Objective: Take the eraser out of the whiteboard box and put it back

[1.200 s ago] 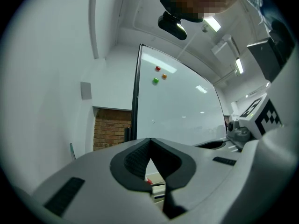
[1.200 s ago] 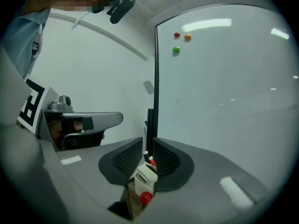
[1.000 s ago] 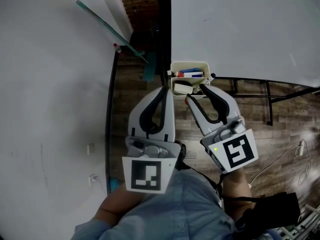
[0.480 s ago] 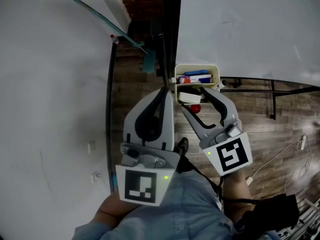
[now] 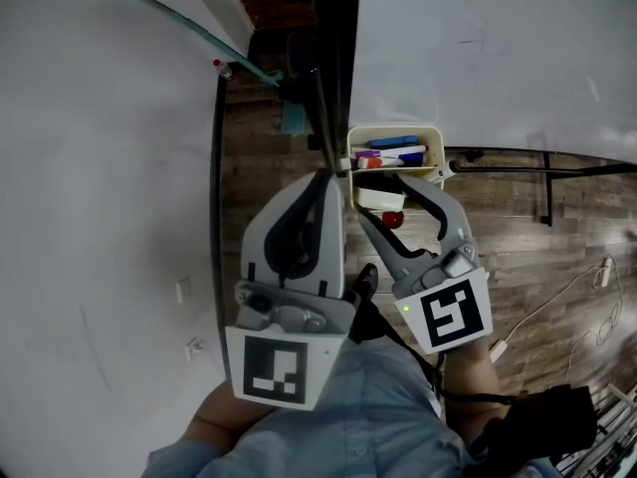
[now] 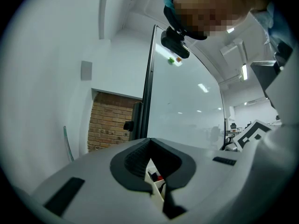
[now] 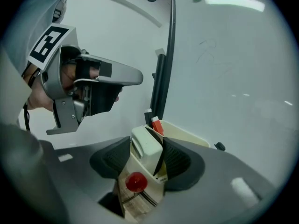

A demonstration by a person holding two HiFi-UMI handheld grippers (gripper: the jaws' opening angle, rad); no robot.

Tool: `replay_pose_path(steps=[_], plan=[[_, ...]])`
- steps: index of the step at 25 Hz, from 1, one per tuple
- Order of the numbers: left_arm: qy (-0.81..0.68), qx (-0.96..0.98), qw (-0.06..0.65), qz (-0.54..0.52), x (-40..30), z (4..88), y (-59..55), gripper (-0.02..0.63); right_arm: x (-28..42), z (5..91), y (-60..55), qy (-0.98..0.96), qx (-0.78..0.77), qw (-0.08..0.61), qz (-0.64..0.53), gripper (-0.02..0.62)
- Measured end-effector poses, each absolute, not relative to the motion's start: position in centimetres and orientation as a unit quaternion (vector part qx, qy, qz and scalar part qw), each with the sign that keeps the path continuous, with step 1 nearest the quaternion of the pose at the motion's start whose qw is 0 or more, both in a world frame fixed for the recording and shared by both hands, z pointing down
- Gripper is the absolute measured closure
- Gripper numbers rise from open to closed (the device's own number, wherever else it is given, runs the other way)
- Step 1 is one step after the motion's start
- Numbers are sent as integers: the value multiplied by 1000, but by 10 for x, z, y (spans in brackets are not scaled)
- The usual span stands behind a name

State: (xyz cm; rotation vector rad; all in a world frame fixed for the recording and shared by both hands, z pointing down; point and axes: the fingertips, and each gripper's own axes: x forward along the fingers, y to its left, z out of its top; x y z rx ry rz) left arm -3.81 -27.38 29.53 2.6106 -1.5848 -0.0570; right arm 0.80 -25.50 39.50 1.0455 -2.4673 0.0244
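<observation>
A cream whiteboard box (image 5: 430,133) hangs at the whiteboard's lower edge and holds coloured markers (image 5: 393,147) and a white eraser (image 5: 378,199). In the right gripper view the eraser (image 7: 146,146) stands upright in the box (image 7: 187,134), above a red knob (image 7: 136,182). My right gripper (image 5: 382,195) is open. Its jaws have just been opening wide and then closing a little, with the eraser between them. My left gripper (image 5: 325,175) is shut and empty beside the black frame post, left of the box. Seen from the right, the left gripper (image 7: 139,77) points level.
The whiteboard (image 5: 498,48) fills the upper right and a white wall (image 5: 100,167) the left. A black frame post (image 5: 333,58) runs between them. Wooden floor (image 5: 557,227) lies below, with a white cable (image 5: 557,307) on it. A teal strip (image 5: 189,28) leans at the wall.
The right jaws have spread wider around the eraser, which now sits lower in the box. Both grippers have drifted down and slightly left in the head view.
</observation>
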Motion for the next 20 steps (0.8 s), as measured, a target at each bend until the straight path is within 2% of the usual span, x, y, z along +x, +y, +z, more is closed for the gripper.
replay_pose_path(steps=[13,20], plan=[[-522,852,35,-15,-44,292,-270,601,9,392,-257,-892,394,220,27,442],[-531,847,23,-19,-46,282,-257,601,13,373,-254,-894,403,194,20,448]])
